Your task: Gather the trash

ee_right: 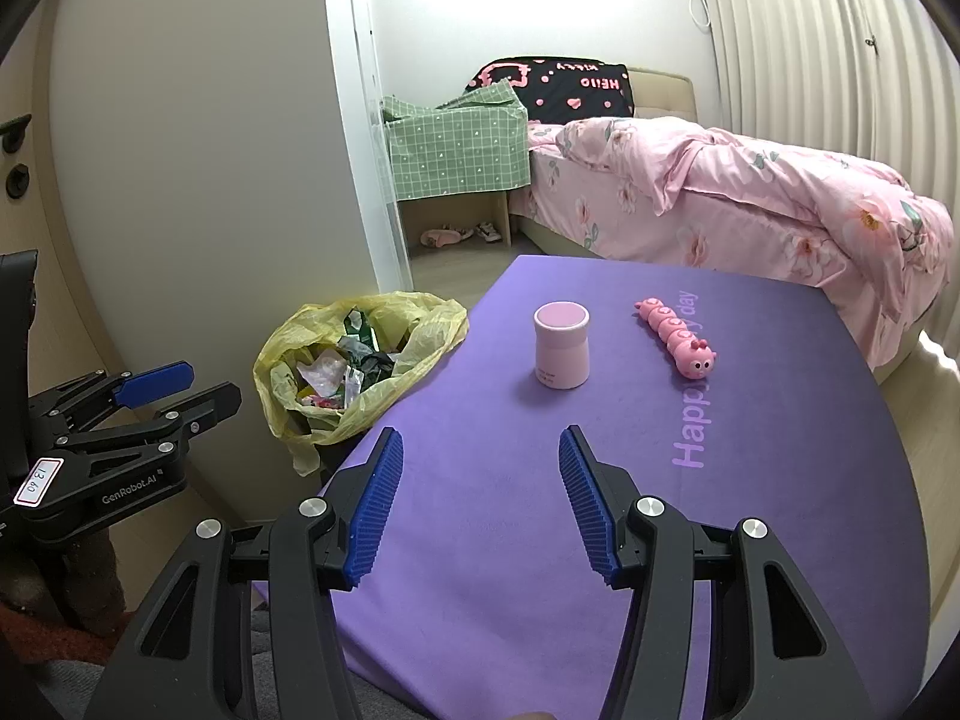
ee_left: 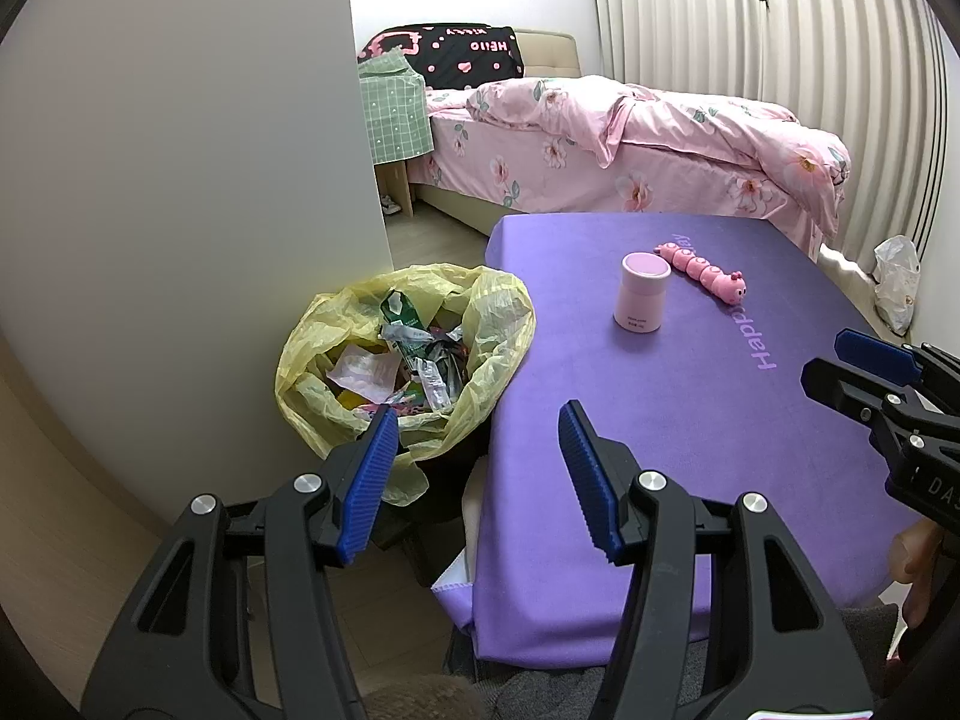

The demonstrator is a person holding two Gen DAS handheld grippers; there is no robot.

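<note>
A bin lined with a yellow bag (ee_left: 492,324) (ee_right: 432,324) stands on the floor at the left edge of the purple table (ee_left: 690,420) (ee_right: 510,510). Crumpled wrappers and paper (ee_left: 420,360) (ee_right: 342,372) fill it. My left gripper (ee_left: 480,468) hangs open over the table's left edge, just this side of the bin, with nothing between its blue pads. My right gripper (ee_right: 477,492) is open over the near middle of the table, also holding nothing. Each gripper shows in the other's view: the right gripper (ee_left: 852,360) at the right edge, the left gripper (ee_right: 180,390) at the left.
A pink lidded jar (ee_left: 642,294) (ee_right: 561,354) and a pink caterpillar toy (ee_left: 702,270) (ee_right: 678,342) stand on the table beyond the grippers. Behind it is a bed with pink floral bedding (ee_left: 660,144) (ee_right: 750,192). A white wall (ee_left: 180,180) runs along the left, and a white plastic bag (ee_left: 897,282) lies on the floor.
</note>
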